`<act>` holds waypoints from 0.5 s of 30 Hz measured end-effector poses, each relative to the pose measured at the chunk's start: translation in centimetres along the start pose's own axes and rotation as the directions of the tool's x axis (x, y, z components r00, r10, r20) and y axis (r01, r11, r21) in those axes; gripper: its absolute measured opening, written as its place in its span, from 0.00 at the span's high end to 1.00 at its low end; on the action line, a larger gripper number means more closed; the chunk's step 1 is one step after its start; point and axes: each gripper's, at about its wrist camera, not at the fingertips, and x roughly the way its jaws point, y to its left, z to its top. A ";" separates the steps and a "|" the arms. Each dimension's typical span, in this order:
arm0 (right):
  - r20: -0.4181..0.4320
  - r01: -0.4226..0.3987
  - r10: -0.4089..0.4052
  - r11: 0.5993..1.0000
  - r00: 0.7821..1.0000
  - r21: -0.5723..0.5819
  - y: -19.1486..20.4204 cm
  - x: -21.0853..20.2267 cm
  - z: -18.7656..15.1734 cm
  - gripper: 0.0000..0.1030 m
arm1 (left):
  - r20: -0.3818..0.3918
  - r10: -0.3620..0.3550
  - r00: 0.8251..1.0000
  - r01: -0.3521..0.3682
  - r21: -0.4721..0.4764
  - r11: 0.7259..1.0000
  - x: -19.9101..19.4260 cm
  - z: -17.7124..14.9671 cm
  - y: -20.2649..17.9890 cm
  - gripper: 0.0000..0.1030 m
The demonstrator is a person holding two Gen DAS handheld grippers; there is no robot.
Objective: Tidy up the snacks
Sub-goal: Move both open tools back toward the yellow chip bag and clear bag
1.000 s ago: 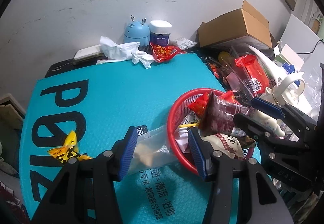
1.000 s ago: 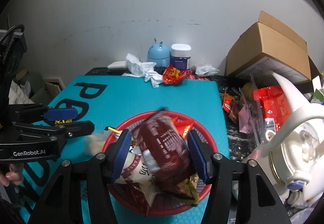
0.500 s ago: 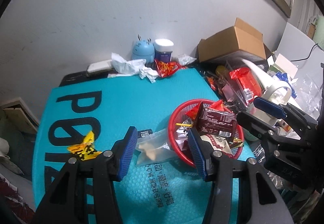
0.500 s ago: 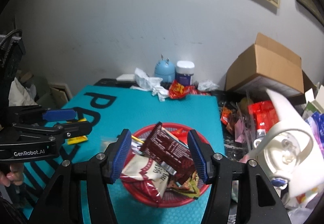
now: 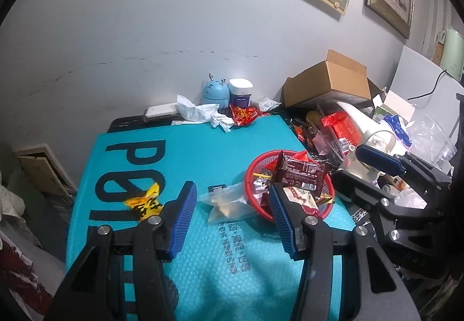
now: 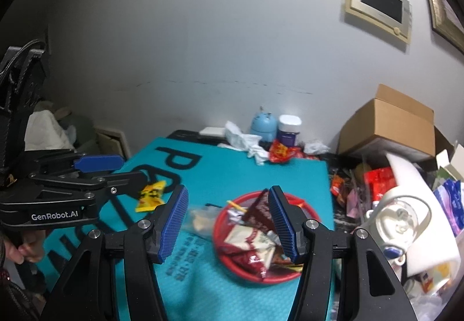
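Observation:
A red basket (image 5: 251,173) (image 6: 261,277) full of snack packets stands on the right side of the teal mat (image 5: 203,152). A dark red packet (image 5: 300,174) (image 6: 258,208) lies on top of the pile. Against the basket's left side a clear packet (image 5: 226,202) (image 6: 200,219) rests on the mat. Further left lies a yellow packet (image 5: 143,202) (image 6: 150,196). My left gripper (image 5: 232,219) (image 6: 133,168) hovers open above the clear packet, holding nothing. My right gripper (image 6: 229,219) (image 5: 348,163) hangs open and empty over the basket.
Along the back wall stand a blue round gadget (image 5: 214,92), a white-lidded jar (image 5: 240,92), crumpled tissues (image 5: 200,112) and a red packet (image 5: 243,115). A cardboard box (image 5: 327,83), a white kettle (image 6: 403,222) and loose clutter crowd the right. A hand (image 6: 26,248) holds the left gripper.
Both grippers have risen and drawn back from the basket. The dark red packet, between my right gripper's fingers a second ago, now lies on the pile in the basket.

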 end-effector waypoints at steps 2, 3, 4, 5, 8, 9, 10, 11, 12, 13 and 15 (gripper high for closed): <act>-0.004 -0.023 0.023 1.000 1.000 -0.005 0.8 0.1 -0.1 0.42 | 0.004 0.013 1.000 -0.013 -0.005 1.000 -0.5 -0.3 0.4 0.50; -0.008 -0.036 0.036 0.999 0.999 -0.007 1.2 0.2 -0.2 0.42 | 0.005 0.019 1.000 -0.019 -0.009 1.000 -0.7 -0.6 0.7 0.50; -0.012 -0.049 0.049 0.999 0.999 -0.009 1.5 0.4 -0.3 0.42 | 0.005 0.026 1.000 -0.026 -0.015 1.000 -1.0 -0.8 1.2 0.50; -0.020 -0.067 0.067 0.998 0.998 -0.010 2.1 0.7 -0.4 0.42 | 0.004 0.031 0.999 -0.031 -0.019 0.999 -1.1 -1.0 1.5 0.50; -0.040 -0.103 0.103 0.995 0.994 -0.012 3.2 1.6 -0.9 0.42 | -0.004 0.054 0.999 -0.054 -0.034 0.998 -1.3 -1.8 2.8 0.50; -0.051 -0.114 0.113 0.993 0.992 -0.014 3.6 2.1 -1.1 0.42 | -0.008 0.060 0.998 -0.061 -0.039 0.997 -1.3 -2.0 3.2 0.50; -0.059 -0.119 0.118 0.993 0.991 -0.016 3.9 2.5 -1.2 0.42 | -0.015 0.070 0.997 -0.071 -0.045 0.996 -1.2 -2.4 3.8 0.50; -0.069 -0.127 0.125 0.992 0.990 -0.017 4.4 3.1 -1.5 0.42 | -0.019 0.076 0.997 -0.076 -0.049 0.996 -1.1 -2.7 4.3 0.50; -0.075 -0.132 0.131 0.991 0.989 -0.014 4.7 3.5 -1.8 0.42 | -0.022 0.079 0.997 -0.080 -0.051 0.996 -1.0 -2.9 4.6 0.50; -0.085 -0.140 0.138 0.990 0.987 -0.008 4.9 3.9 -2.1 0.41 | -0.028 0.082 0.996 -0.083 -0.055 0.995 -0.7 -3.3 5.0 0.50; -0.106 -0.157 0.157 0.988 0.982 0.007 5.3 5.0 -2.7 0.41 | -0.046 0.078 0.996 -0.081 -0.065 0.995 -0.1 -4.1 5.9 0.50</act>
